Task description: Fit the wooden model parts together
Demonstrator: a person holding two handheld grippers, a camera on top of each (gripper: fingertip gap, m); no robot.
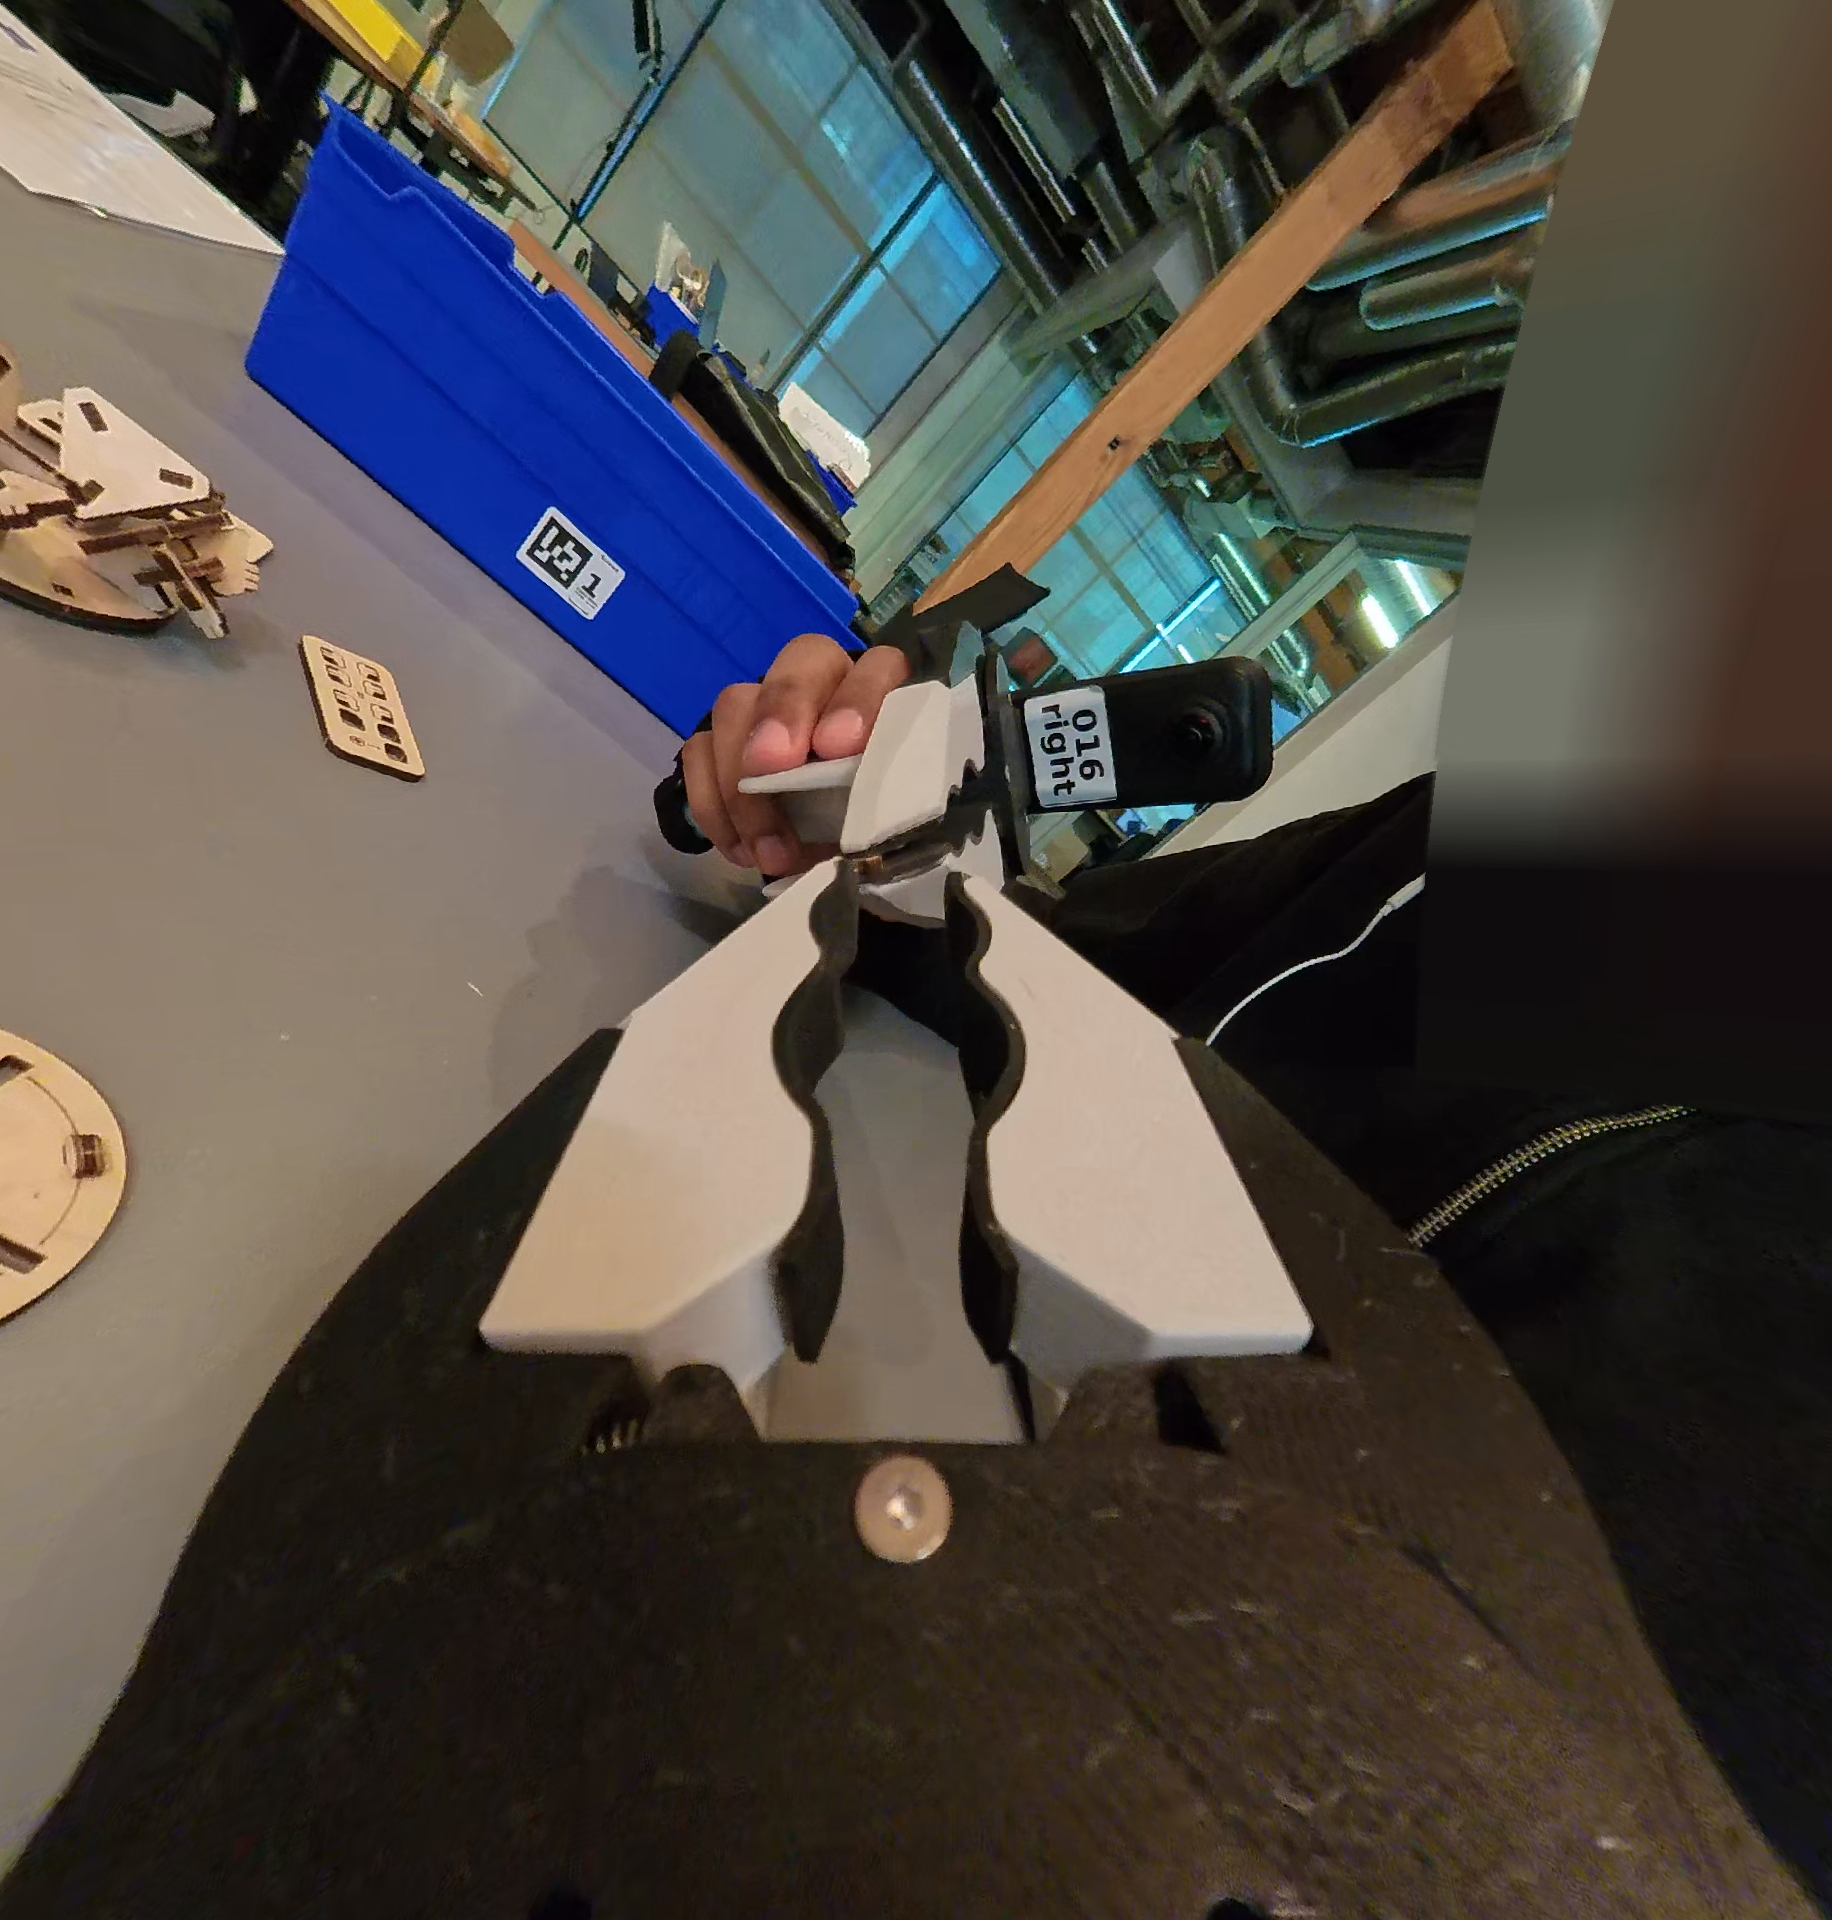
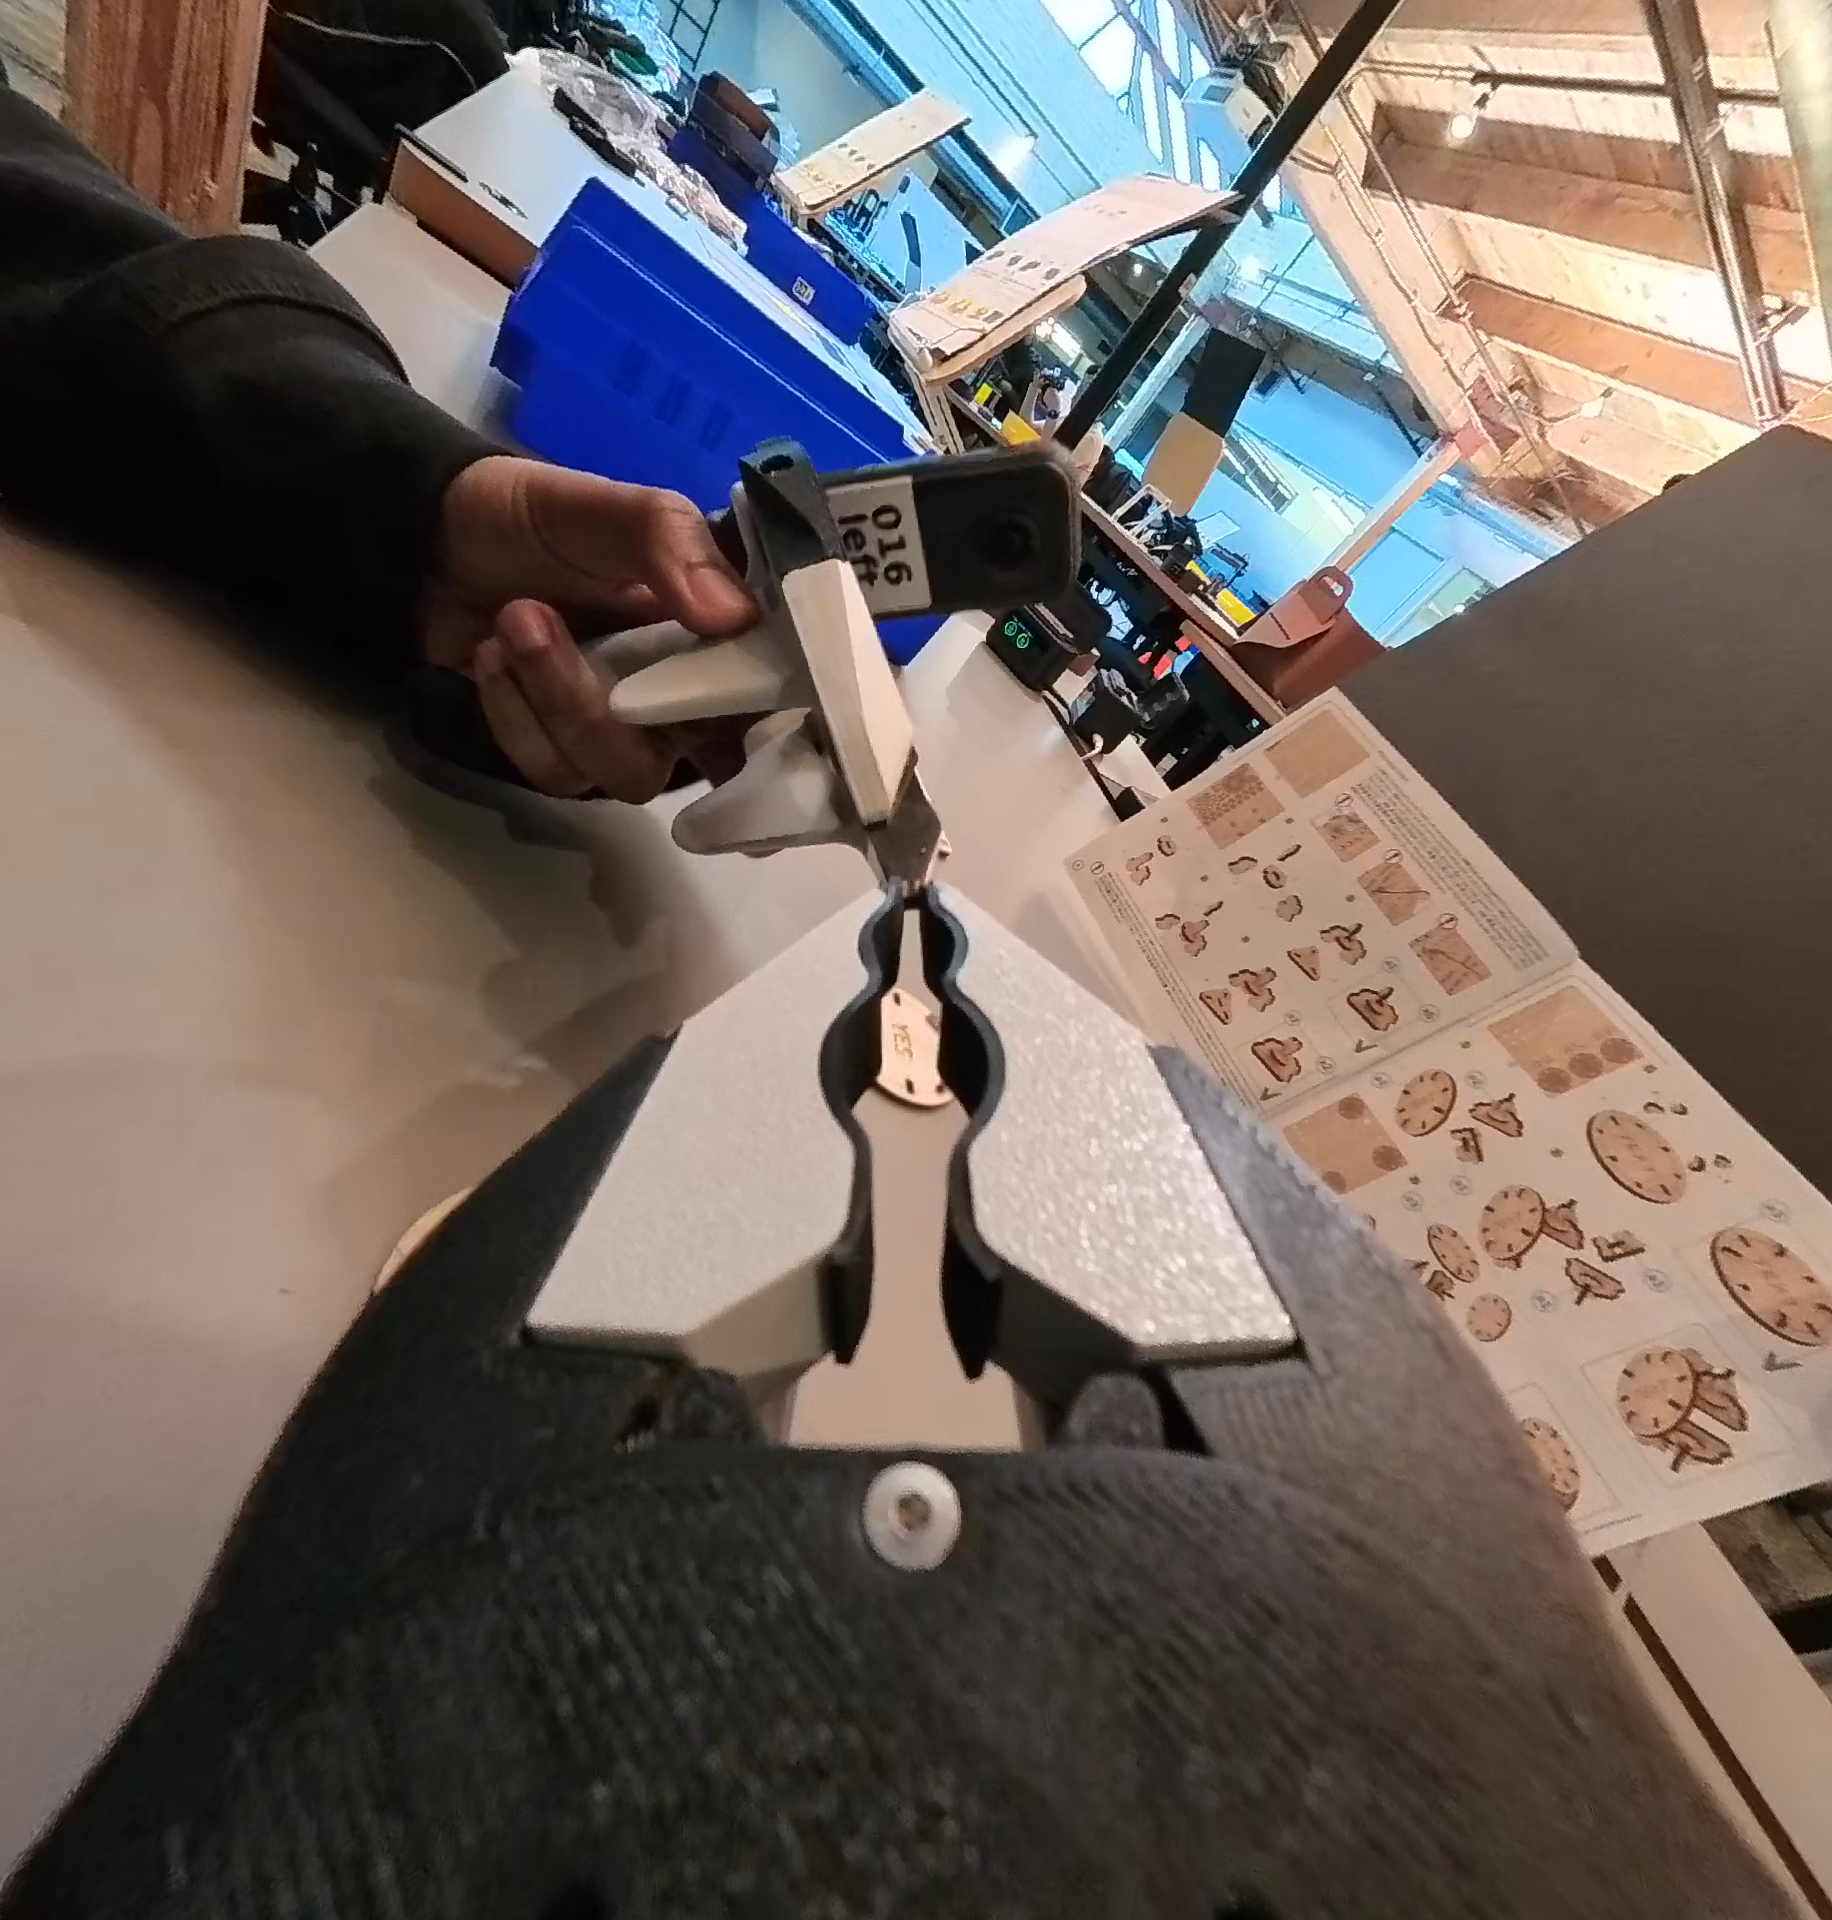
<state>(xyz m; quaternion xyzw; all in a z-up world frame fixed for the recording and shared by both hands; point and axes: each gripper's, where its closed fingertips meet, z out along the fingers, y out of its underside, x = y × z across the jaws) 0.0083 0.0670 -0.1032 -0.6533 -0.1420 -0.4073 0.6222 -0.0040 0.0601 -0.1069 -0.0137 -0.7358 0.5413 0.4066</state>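
Meeting tip to tip mid-frame, the right gripper (image 2: 910, 902) pinches a small wooden piece (image 2: 907, 894); the left gripper (image 1: 896, 883) stands open beside it, above the grey table's (image 1: 268, 935) bare edge.

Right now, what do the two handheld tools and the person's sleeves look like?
Both tools share one build: pale grey wedge-shaped fingers lined with wavy black pads, on a rough black body with a silver screw. Each carries a black camera bearing a white label and a grey trigger handle. The sleeve is dark.
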